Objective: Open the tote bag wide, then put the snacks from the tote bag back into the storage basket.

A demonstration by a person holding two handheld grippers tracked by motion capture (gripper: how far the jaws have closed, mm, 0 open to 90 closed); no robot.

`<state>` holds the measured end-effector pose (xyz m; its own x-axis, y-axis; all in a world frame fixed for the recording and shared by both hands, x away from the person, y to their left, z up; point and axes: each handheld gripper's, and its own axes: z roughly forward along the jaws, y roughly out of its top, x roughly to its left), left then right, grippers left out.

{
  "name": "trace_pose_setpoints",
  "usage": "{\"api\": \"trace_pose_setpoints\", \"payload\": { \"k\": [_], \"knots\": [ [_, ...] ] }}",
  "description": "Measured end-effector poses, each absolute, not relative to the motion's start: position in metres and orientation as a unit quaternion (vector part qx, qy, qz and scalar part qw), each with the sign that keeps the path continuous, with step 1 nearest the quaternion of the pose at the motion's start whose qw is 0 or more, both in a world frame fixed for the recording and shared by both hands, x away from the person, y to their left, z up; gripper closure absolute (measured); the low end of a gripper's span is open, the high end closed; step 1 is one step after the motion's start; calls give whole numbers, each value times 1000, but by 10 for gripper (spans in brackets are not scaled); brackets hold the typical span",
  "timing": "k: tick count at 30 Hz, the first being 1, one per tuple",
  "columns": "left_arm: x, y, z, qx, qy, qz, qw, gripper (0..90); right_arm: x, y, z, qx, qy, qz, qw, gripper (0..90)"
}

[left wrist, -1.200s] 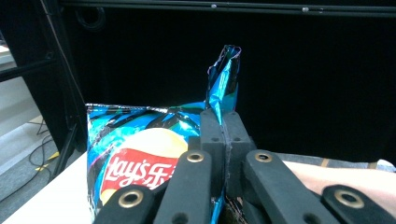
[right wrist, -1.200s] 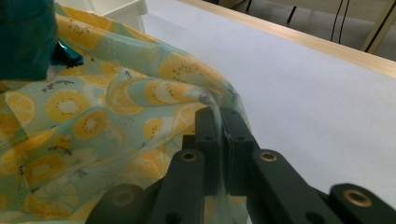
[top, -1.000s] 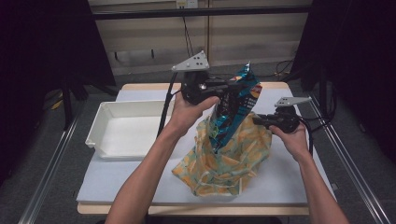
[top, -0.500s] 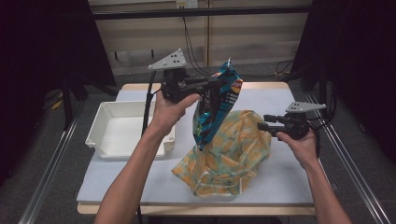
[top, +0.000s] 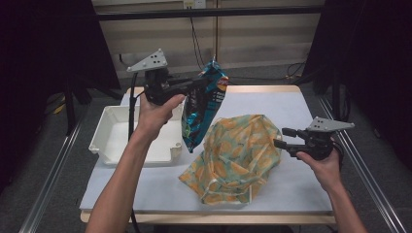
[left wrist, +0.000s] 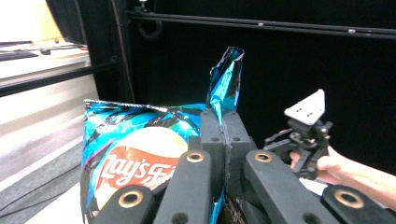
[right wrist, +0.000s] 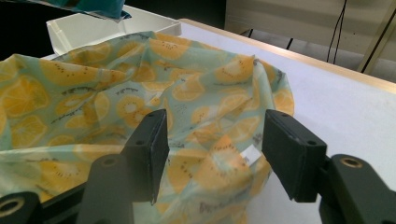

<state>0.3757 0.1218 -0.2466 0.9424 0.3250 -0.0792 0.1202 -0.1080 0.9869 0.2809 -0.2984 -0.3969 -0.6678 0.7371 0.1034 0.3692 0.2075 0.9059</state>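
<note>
High view: left tool [top: 201, 86] raised above the counter [top: 301, 189], jaws clenched on the top edge of a chip bag [top: 201, 109]. Bag hangs free beneath the tool, lower end just above the near corner of a white tray [top: 104, 141]. Cloth bag [top: 238, 158], lemon print, lies crumpled on the counter below and right of the left tool. Right tool [top: 281, 137] just right of the cloth, jaws pointing at it.

Left gripper view: jaws pressed together on the chip bag [left wrist: 140, 158], a crumpled strip standing above them. Right tool [left wrist: 275, 144] off to the right.

Right gripper view: right tool [right wrist: 212, 144] released; jaws have just been opening, nothing pinched. Cloth [right wrist: 116, 102] lies ahead and below the jaws; tray [right wrist: 88, 30] beyond it.
</note>
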Motion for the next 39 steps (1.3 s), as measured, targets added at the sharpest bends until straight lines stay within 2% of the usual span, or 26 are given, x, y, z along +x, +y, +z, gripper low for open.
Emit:
{"api": "trace_pose_setpoints", "payload": {
  "k": [9, 29, 39],
  "knots": [
    [383, 148, -248, 742, 177, 102, 639, 900, 257, -297, -405, 370, 761, 500, 185, 390],
    [402, 199, -250, 747, 251, 155, 596, 900, 209, -282, -433, 383, 770, 487, 151, 360],
    [414, 219, -257, 747, 290, 180, 571, 900, 191, -279, -431, 378, 760, 503, 165, 339]
  ]
}}
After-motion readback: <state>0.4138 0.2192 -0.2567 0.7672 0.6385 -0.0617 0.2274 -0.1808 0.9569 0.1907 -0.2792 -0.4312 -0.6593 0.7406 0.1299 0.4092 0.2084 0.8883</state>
